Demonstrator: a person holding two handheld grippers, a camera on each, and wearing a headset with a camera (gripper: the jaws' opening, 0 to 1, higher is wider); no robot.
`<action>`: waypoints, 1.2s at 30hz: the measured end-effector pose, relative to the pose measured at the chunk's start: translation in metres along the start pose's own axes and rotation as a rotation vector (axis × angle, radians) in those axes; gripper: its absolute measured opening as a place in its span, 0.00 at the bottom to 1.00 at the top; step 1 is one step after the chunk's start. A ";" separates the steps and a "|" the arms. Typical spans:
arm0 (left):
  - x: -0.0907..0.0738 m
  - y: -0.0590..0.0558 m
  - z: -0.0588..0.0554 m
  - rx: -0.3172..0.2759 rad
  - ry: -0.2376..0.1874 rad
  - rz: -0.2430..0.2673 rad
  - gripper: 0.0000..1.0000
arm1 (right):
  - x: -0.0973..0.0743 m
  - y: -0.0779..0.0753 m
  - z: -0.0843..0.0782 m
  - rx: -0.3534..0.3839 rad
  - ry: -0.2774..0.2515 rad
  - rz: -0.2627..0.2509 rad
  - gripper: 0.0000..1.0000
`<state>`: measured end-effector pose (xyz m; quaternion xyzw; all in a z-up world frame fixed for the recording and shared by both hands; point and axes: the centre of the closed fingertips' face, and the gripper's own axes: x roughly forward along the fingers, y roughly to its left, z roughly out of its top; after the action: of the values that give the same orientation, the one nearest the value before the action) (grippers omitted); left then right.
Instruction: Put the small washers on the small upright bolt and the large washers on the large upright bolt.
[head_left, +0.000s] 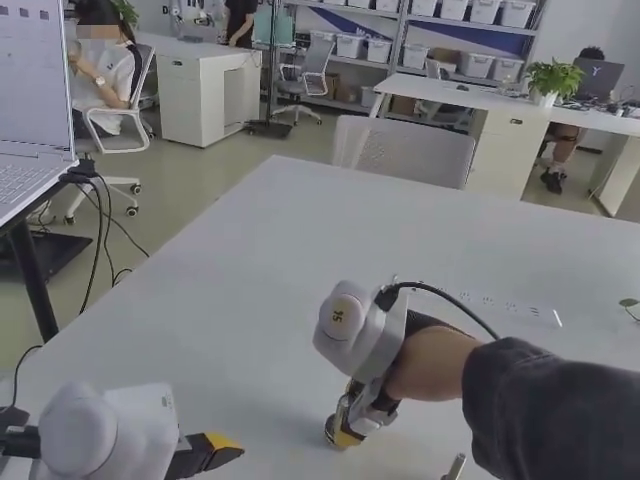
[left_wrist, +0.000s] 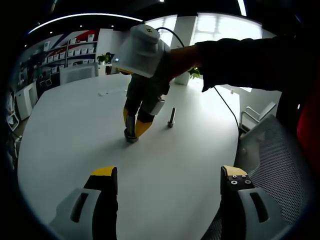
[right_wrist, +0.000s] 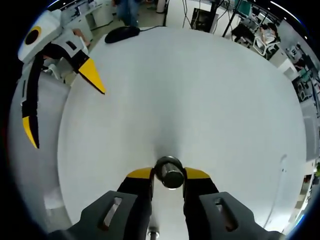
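Note:
My right gripper (right_wrist: 169, 176) is shut on a large dark metal bolt (right_wrist: 170, 172), seen end-on between its yellow-tipped jaws. In the left gripper view that right gripper (left_wrist: 133, 131) points down and holds the large bolt (left_wrist: 131, 135) upright on the white table (left_wrist: 75, 135). A small bolt (left_wrist: 171, 117) stands upright just beyond it, apart from the jaws. In the head view the right gripper (head_left: 345, 432) sits at the near table edge with the small bolt (head_left: 455, 466) to its right. My left gripper (left_wrist: 169, 175) is open and holds nothing; it hovers at the lower left (head_left: 215, 447).
A laptop (head_left: 20, 150) stands on a stand to the left of the table. A grey chair (head_left: 405, 150) is at the far side and a socket strip (head_left: 500, 300) is set in the tabletop. A mesh chair (left_wrist: 270, 150) is close behind. A black object (right_wrist: 122, 33) lies at the table's edge.

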<state>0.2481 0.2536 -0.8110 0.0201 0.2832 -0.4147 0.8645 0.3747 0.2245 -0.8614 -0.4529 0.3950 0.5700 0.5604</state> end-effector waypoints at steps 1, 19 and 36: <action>0.000 0.000 0.000 -0.001 0.000 0.000 0.85 | 0.001 0.000 0.000 0.001 0.001 -0.001 0.23; 0.002 0.001 -0.001 0.001 0.004 -0.003 0.85 | 0.004 0.002 0.001 0.014 -0.022 0.006 0.25; 0.004 -0.007 0.003 0.022 0.007 -0.023 0.85 | -0.023 -0.002 -0.006 0.061 -0.079 -0.037 0.36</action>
<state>0.2467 0.2448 -0.8090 0.0279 0.2817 -0.4279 0.8584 0.3765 0.2124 -0.8411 -0.4199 0.3812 0.5646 0.5997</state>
